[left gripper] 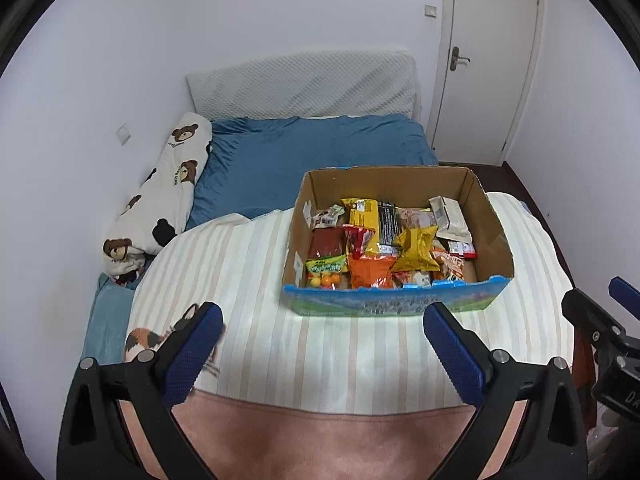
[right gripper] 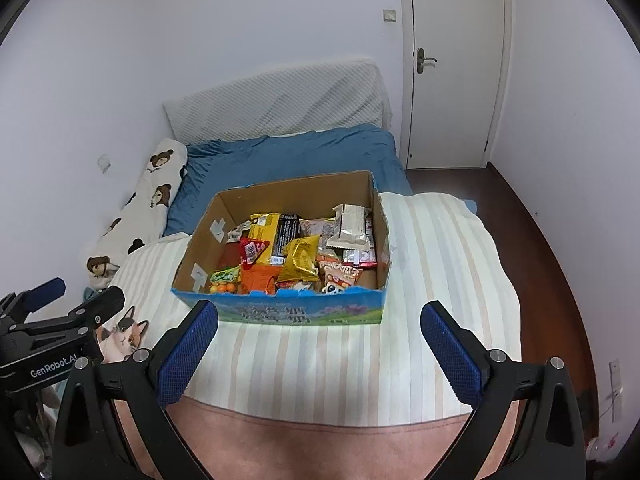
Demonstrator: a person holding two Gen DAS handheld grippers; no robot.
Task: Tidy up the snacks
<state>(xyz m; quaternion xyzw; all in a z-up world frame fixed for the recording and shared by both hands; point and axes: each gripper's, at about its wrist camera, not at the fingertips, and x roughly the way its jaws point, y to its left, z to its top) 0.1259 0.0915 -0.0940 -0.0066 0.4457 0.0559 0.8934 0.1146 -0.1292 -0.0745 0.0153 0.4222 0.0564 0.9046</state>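
Observation:
A cardboard box [left gripper: 492,236] with a blue printed front stands on a striped blanket [left gripper: 248,280] on the bed. It holds several snack packets: a yellow bag [left gripper: 414,250], an orange bag [left gripper: 370,272], a red packet [left gripper: 326,242], a white pouch [left gripper: 450,216]. The box [right gripper: 200,248] also shows in the right wrist view with the same snacks, such as the yellow bag [right gripper: 302,258]. My left gripper [left gripper: 324,316] is open and empty, just short of the box front. My right gripper [right gripper: 318,314] is open and empty, near the box front.
A blue sheet [left gripper: 304,148] covers the far bed. A bear-print pillow [left gripper: 160,200] lies along the left wall, a white pad [left gripper: 304,84] leans at the head. A closed door [right gripper: 456,64] and dark floor [right gripper: 532,216] are at right. A cat-print cushion [right gripper: 124,332] lies left.

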